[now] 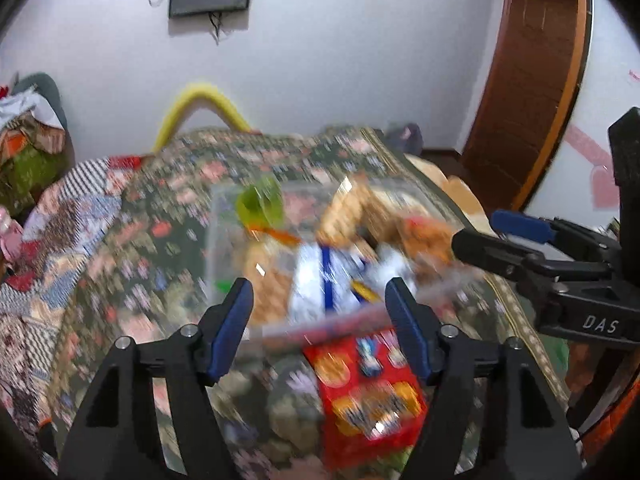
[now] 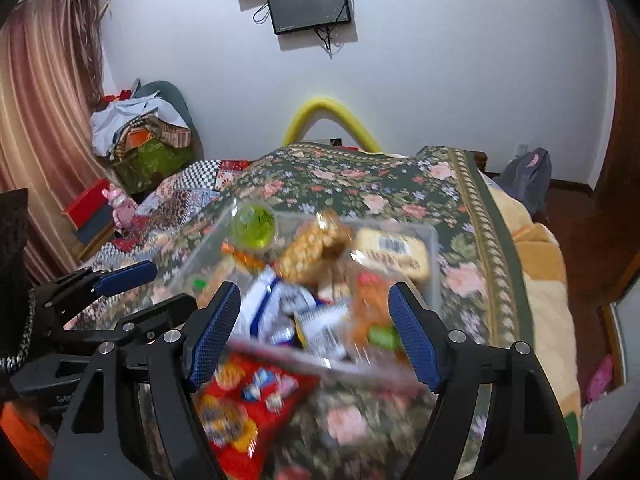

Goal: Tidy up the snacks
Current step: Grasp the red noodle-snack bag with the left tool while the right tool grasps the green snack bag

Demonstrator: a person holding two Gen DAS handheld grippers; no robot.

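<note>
Red snack packet: lies flat on the floral bedspread, just short of the clear container, below and between both sets of jaws.
Long axis: appears to run away from the jaws toward the container; blur makes this uncertain.
Nearer hand: cannot tell; it lies toward each gripper's inner side.
Left gripper: jaws spread, nothing between them.
Right gripper: jaws spread, holding nothing.
Container: filled with mixed snacks, ahead of both jaws.
</note>
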